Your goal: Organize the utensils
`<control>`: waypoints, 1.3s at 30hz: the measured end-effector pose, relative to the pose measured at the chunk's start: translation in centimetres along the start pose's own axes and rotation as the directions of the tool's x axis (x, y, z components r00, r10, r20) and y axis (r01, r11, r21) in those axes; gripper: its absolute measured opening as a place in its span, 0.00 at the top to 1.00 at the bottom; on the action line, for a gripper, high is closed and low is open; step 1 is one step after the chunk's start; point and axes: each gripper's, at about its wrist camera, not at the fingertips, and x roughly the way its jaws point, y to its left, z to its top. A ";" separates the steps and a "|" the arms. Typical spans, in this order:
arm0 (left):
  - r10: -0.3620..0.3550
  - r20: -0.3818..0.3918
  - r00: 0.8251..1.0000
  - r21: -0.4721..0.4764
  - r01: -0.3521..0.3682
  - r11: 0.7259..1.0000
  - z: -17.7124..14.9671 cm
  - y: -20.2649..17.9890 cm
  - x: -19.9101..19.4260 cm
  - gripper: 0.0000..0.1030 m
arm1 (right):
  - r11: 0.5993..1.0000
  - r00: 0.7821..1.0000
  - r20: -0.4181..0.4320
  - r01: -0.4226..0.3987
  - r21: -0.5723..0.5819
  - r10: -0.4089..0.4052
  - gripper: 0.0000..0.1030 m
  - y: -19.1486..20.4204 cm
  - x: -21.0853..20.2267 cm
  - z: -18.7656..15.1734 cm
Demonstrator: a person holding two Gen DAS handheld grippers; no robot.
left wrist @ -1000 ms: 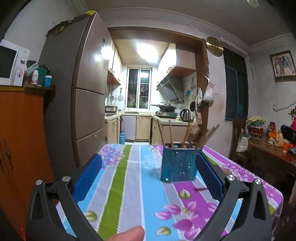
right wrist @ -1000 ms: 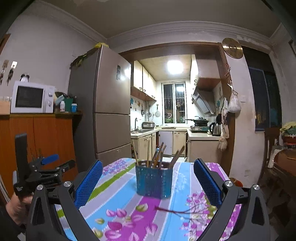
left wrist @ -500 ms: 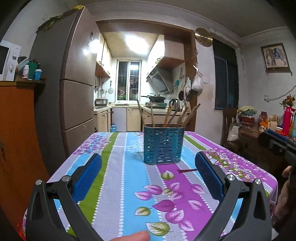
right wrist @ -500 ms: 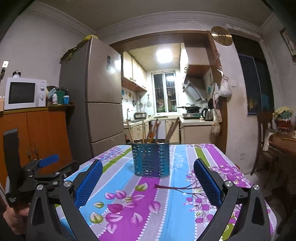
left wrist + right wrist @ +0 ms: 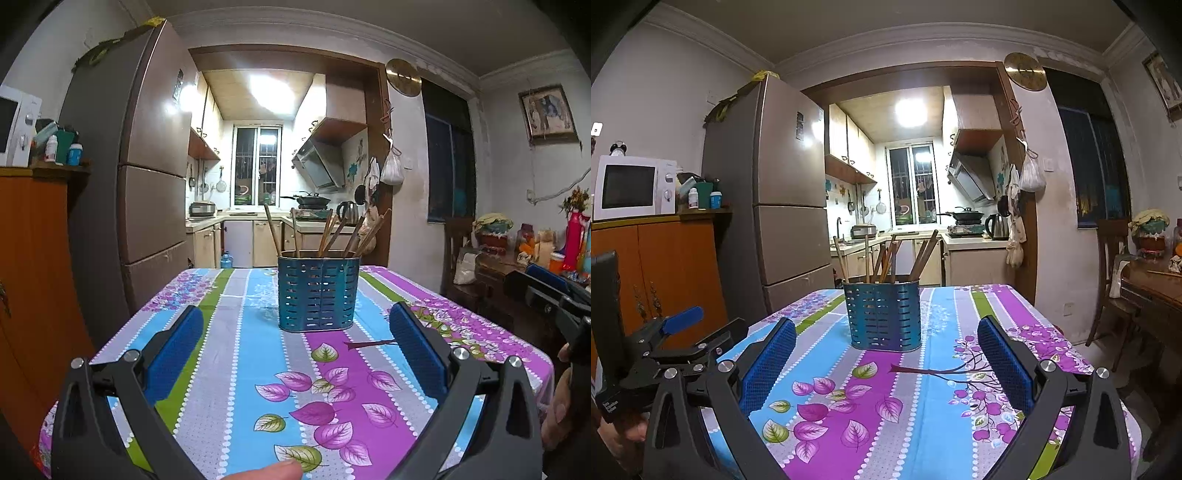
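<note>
I see the blue holder (image 5: 318, 293) upright mid-table on the striped floral tablecloth (image 5: 258, 384), with wooden chopsticks (image 5: 334, 232) in it. One chopstick (image 5: 934, 370) lies just in front of the holder. My left gripper (image 5: 295, 343) and right gripper (image 5: 886, 350) both gape empty, short of it. No writing is legible to me.

each claw, the left claw (image 5: 295, 345) and the right claw (image 5: 886, 360), has 2 black angular arms with triangular cut-outs, silver screws at the joints and ribbed blue pads (image 5: 415, 349) on its fingers.
</note>
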 end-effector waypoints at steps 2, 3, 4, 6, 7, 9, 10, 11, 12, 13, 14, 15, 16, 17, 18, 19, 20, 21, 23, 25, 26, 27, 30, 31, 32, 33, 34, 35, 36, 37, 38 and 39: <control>0.014 0.032 0.999 0.017 -0.015 1.000 0.0 -0.5 -0.5 0.05 | 1.000 1.000 0.012 -0.003 0.005 0.003 0.05 -0.2 -0.3 -0.2; 0.019 0.054 0.998 0.025 -0.020 0.999 0.0 -0.8 -0.8 0.05 | 1.000 1.000 0.020 -0.001 0.006 0.001 0.05 -0.3 -0.5 -0.3; 0.019 0.065 0.998 0.028 -0.021 0.999 0.0 -1.0 -0.9 0.05 | 1.000 0.999 0.032 0.001 0.005 -0.001 0.05 -0.4 -0.8 -0.4; 0.019 0.094 0.995 0.030 -0.022 0.999 0.0 -1.3 -1.4 0.05 | 1.000 0.999 0.049 0.007 0.005 -0.007 0.05 -0.5 -1.1 -0.6; 0.019 0.099 0.995 0.032 -0.022 0.999 0.0 -1.5 -1.5 0.05 | 1.000 0.998 0.056 0.008 0.005 -0.009 0.05 -0.6 -1.3 -0.7; 0.015 0.115 0.993 0.034 -0.019 0.999 -0.2 -1.8 -1.8 0.05 | 1.000 0.996 0.088 0.016 -0.006 -0.015 0.05 -0.5 -2.0 -0.9; 0.013 0.120 0.993 0.037 -0.018 0.999 -0.2 -1.9 -1.8 0.05 | 1.000 0.995 0.098 0.018 -0.008 -0.017 0.05 -0.5 -2.2 -0.9; 0.012 0.124 0.992 0.039 -0.017 0.999 -0.3 -2.0 -1.9 0.05 | 1.000 0.993 0.113 0.017 -0.009 -0.016 0.05 -0.6 -2.5 -1.1; 0.009 0.124 0.992 0.038 -0.014 0.999 -0.5 -2.1 -2.0 0.05 | 1.000 0.993 0.117 0.019 -0.008 -0.018 0.05 -0.7 -2.7 -1.1; 0.006 0.124 0.992 0.036 -0.011 0.999 -0.6 -2.1 -2.1 0.05 | 1.000 0.993 0.117 0.019 -0.004 -0.019 0.05 -0.7 -2.8 -1.3; 0.005 0.124 0.992 0.034 -0.010 0.999 -0.7 -2.2 -2.2 0.05 | 1.000 0.993 0.119 0.021 -0.002 -0.021 0.05 -0.8 -3.0 -1.4; 0.007 0.124 0.992 0.032 -0.011 0.999 -0.6 -2.1 -2.2 0.05 | 1.000 0.992 0.122 0.023 0.001 -0.023 0.05 -0.8 -3.1 -1.5; 0.008 0.124 0.992 0.029 -0.012 0.999 -0.7 -2.1 -2.3 0.05 | 1.000 0.992 0.123 0.024 0.005 -0.025 0.05 -1.0 -3.3 -1.6; 0.007 0.123 0.992 0.028 -0.011 1.000 -0.7 -2.1 -2.3 0.05 | 1.000 0.992 0.122 0.024 0.009 -0.025 0.05 -1.0 -3.4 -1.7; 0.008 0.121 0.993 0.025 -0.011 1.000 -0.7 -2.0 -2.3 0.05 | 1.000 0.992 0.120 0.025 0.013 -0.026 0.05 -1.0 -3.5 -1.9; 0.010 0.120 0.993 0.024 -0.012 1.000 -0.8 -2.0 -2.4 0.05 | 1.000 0.993 0.117 0.026 0.015 -0.028 0.05 -1.1 -3.6 -2.1; 0.012 0.120 0.993 0.024 -0.014 1.000 -0.8 -2.0 -2.4 0.05 | 0.999 0.993 0.114 0.027 0.017 -0.029 0.05 -1.1 -3.7 -2.2; 0.012 0.119 0.993 0.024 -0.015 1.000 -0.9 -1.9 -2.5 0.05 | 0.999 0.993 0.112 0.031 0.018 -0.033 0.05 -1.2 -3.8 -2.4; 0.015 0.118 0.993 0.026 -0.018 1.000 -1.1 -1.9 -2.7 0.05 | 0.999 0.994 0.108 0.030 0.018 -0.032 0.05 -1.2 -3.9 -2.6; 0.015 0.117 0.993 0.026 -0.018 1.000 -1.1 -1.9 -2.7 0.05 | 0.999 0.994 0.108 0.031 0.014 -0.032 0.05 -1.2 -4.1 -2.6; 0.016 0.118 0.993 0.025 -0.019 0.999 -1.1 -1.9 -2.7 0.05 | 0.999 0.994 0.108 0.031 0.012 -0.032 0.05 -1.2 -4.1 -2.6; 0.015 0.117 0.993 0.024 -0.018 1.000 -1.2 -1.8 -2.8 0.05 | 0.999 0.993 0.109 0.032 0.011 -0.033 0.05 -1.3 -4.2 -2.6; 0.013 0.118 0.993 0.026 -0.017 1.000 -1.3 -1.8 -2.9 0.05 | 0.999 0.993 0.110 0.038 0.009 -0.038 0.05 -1.5 -4.3 -2.6; 0.013 0.117 0.993 0.025 -0.016 1.000 -1.3 -1.7 -2.8 0.05 | 0.999 0.993 0.111 0.038 0.009 -0.039 0.05 -1.5 -4.3 -2.6; 0.013 0.115 0.993 0.024 -0.016 1.000 -1.3 -1.7 -2.9 0.05 | 0.999 0.993 0.109 0.040 0.010 -0.041 0.05 -1.6 -4.3 -2.7; 0.014 0.114 0.993 0.023 -0.017 1.000 -1.3 -1.7 -2.9 0.05 | 0.999 0.993 0.107 0.041 0.009 -0.042 0.05 -1.7 -4.2 -2.7; 0.012 0.113 0.994 0.022 -0.015 1.000 -1.3 -1.7 -2.9 0.05 | 0.999 0.994 0.105 0.042 0.008 -0.043 0.05 -1.7 -4.2 -2.7; 0.011 0.112 0.994 0.023 -0.014 1.000 -1.3 -1.7 -2.9 0.05 | 0.999 0.994 0.105 0.042 0.007 -0.043 0.05 -1.7 -4.2 -2.7; 0.011 0.111 0.994 0.025 -0.014 1.000 -1.4 -1.8 -3.0 0.05 | 0.999 0.993 0.106 0.044 0.004 -0.044 0.05 -1.7 -4.2 -2.8; 0.011 0.109 0.994 0.026 -0.014 1.000 -1.4 -1.8 -3.0 0.05 | 0.999 0.993 0.106 0.045 0.000 -0.045 0.05 -1.6 -4.2 -2.8; 0.011 0.108 0.994 0.027 -0.014 1.000 -1.5 -1.9 -3.0 0.05 | 0.999 0.993 0.105 0.045 -0.003 -0.045 0.05 -1.6 -4.1 -2.8; 0.010 0.107 0.994 0.027 -0.013 1.000 -1.5 -1.9 -3.1 0.05 | 0.999 0.993 0.105 0.046 -0.005 -0.045 0.05 -1.6 -4.1 -2.8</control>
